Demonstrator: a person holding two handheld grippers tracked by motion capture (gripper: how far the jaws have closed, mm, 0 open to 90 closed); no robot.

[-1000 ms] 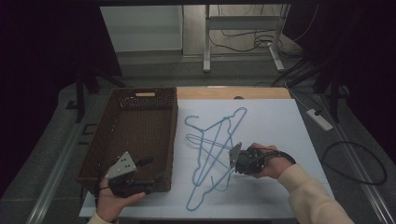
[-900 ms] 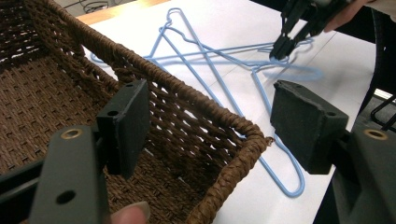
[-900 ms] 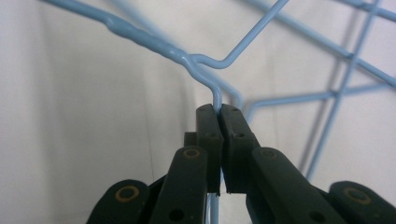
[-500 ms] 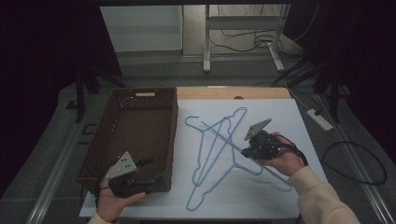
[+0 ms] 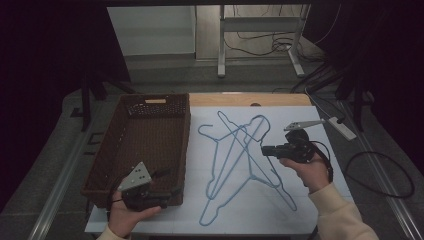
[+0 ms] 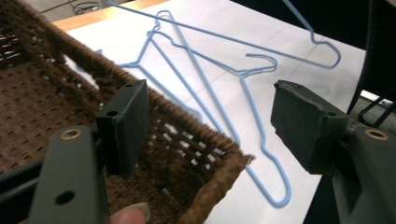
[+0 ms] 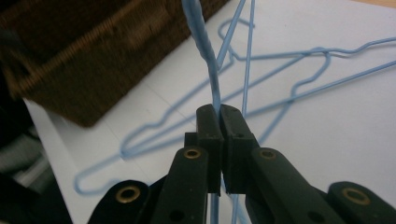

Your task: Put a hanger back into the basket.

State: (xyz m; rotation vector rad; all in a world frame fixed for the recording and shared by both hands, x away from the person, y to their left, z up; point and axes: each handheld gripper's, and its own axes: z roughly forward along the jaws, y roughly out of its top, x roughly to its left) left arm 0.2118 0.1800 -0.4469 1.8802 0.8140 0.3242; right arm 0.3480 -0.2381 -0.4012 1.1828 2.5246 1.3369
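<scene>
The right hand-held gripper (image 7: 219, 114) has its jaws pinched tight on the wire of one blue wire hanger (image 7: 208, 51), above the tangled pile (image 5: 240, 155) on the white table (image 5: 320, 200). Lifting slowly should free it without dragging the others, before carrying it to the brown wicker basket (image 5: 112, 150), where the left hand-held gripper (image 6: 210, 126) waits with jaws spread at the near corner.

Two handheld black plastic grippers, left gripper (image 5: 172, 192) and right gripper (image 5: 265, 149), each topped by a grey three-cornered plate with small dark holes. Thick arms carry brass-ringed screw holes; blocky matte black pads (image 6: 125, 126) have small bolt holes. Thin black cable trails from each. Cream knit sleeve (image 5: 340, 215), ribbed cuff, on right forearm.
</scene>
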